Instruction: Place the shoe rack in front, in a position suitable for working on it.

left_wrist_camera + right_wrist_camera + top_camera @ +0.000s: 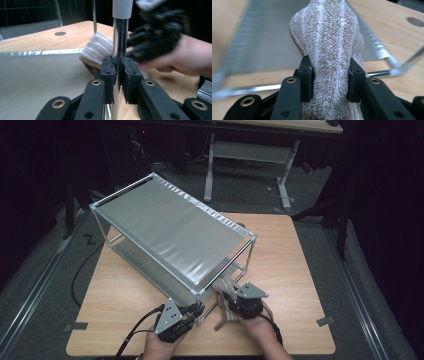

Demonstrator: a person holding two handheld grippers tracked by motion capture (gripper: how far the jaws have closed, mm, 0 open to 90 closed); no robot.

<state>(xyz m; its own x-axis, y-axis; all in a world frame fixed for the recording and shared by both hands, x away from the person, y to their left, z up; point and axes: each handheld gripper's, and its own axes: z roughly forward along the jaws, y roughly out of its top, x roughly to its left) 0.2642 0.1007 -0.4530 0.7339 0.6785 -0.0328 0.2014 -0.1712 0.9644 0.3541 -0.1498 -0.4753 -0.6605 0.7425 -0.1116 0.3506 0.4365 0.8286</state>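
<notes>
Table (300,270) front edge: left tool (119,75) clamps rack post (120,37); right tool (331,77) grips towel (329,37).

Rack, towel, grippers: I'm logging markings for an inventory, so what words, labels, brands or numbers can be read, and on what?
None: no readable text on the rack, the towel, the table, the left gripper clamped on the rack's post, or the right gripper.

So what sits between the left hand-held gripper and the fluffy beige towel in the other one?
The shiny metal corner post of the shelf rack, clamped by the left hand-held gripper; the fluffy beige towel lies just behind it, in the left gripper view.
</notes>
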